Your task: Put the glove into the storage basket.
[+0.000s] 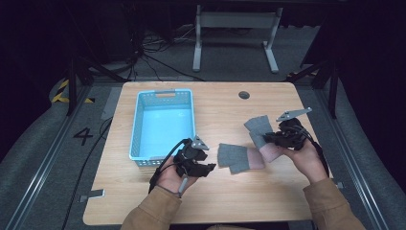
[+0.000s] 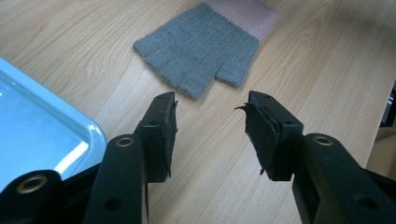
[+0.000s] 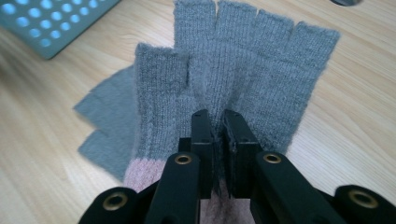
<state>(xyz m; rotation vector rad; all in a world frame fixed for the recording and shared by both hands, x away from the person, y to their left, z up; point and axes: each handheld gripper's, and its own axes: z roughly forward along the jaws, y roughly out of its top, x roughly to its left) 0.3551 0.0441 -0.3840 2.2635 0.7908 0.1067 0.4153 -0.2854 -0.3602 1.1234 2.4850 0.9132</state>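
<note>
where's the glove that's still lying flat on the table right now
In the high view the flat glove lies mid-table, between the blue basket and the right gripper, just ahead of the open left gripper.

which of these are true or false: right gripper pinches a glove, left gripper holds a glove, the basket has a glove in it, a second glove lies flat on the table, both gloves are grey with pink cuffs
1. The right gripper pinches a glove. True.
2. The left gripper holds a glove. False: its jaws stand open with nothing between them.
3. The basket has a glove in it. False: it is empty.
4. A second glove lies flat on the table. True.
5. Both gloves are grey with pink cuffs. True.
</note>
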